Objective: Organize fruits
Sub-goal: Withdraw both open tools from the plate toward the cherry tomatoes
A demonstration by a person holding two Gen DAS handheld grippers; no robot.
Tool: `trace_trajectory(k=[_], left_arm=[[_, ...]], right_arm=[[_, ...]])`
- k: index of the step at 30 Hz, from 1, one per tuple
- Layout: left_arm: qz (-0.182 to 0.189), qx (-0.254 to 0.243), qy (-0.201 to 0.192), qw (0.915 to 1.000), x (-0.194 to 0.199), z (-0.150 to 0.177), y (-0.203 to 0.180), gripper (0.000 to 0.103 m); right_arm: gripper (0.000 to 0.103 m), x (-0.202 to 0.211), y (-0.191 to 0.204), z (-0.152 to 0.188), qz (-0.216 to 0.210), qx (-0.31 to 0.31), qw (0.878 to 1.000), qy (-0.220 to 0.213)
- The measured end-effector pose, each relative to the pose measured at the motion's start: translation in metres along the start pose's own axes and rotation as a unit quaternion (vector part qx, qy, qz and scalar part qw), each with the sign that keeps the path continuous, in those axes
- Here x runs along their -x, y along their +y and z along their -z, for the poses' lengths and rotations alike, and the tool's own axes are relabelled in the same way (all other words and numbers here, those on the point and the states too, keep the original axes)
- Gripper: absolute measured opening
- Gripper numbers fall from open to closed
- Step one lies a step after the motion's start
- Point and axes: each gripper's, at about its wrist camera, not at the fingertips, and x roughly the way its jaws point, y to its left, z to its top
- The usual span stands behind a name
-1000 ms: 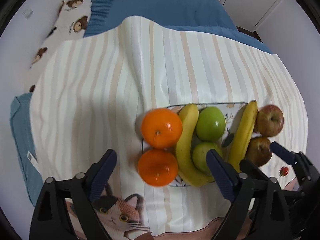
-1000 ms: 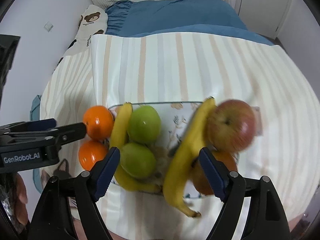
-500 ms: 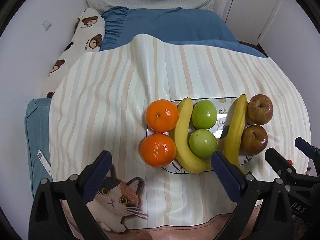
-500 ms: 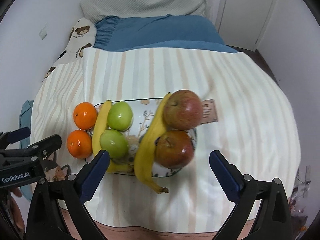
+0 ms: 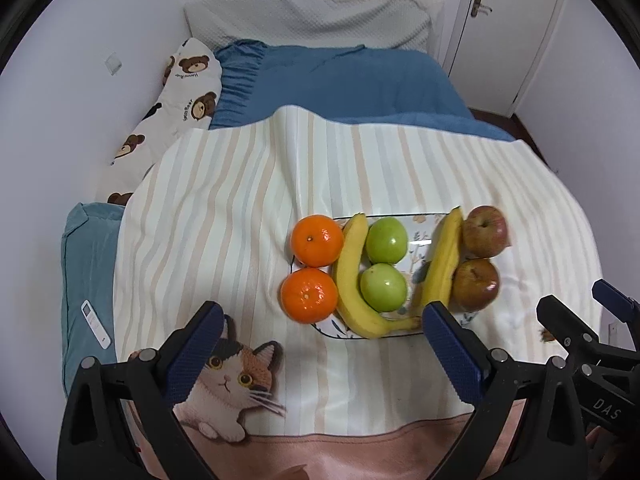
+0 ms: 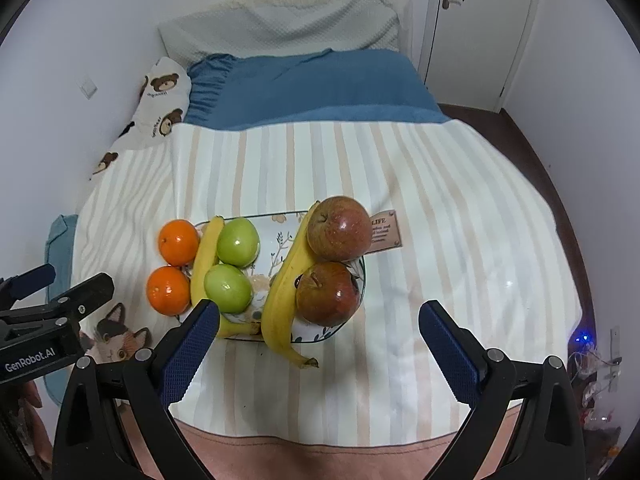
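A patterned plate (image 5: 418, 229) (image 6: 280, 240) on the striped blanket holds fruit in rows: two oranges (image 5: 317, 240) (image 6: 178, 241) on the left, a banana (image 5: 352, 276), two green apples (image 5: 386, 240) (image 6: 237, 242), a second banana (image 5: 442, 260) (image 6: 284, 292), and two red apples (image 5: 484, 231) (image 6: 339, 228) on the right. My left gripper (image 5: 320, 344) is open and empty, held above the blanket in front of the plate. My right gripper (image 6: 320, 340) is open and empty, also held back from the plate.
A striped blanket (image 5: 224, 216) with a cat picture (image 5: 232, 380) covers a bed. A bear-print pillow (image 5: 180, 92) and a blue duvet (image 5: 340, 80) lie behind. A white remote (image 5: 95, 323) lies on a teal cushion at the left. A door (image 6: 476, 32) is at the back right.
Both grippers have drawn back and up from the plate, so the fruit looks smaller and more of the bed shows. The red apples have settled on the plate's right side.
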Motion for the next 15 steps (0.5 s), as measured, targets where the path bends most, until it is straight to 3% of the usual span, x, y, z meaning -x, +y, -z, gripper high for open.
trace_trajectory(k=[15], left_arm=[[-0.011,0.000,-0.075,0.9971,0.103,0.052,-0.012,0.102]], right_arm=[[0.102,0.109,-0.002,0.042,-0.003,0.031,0.997,-0.076]])
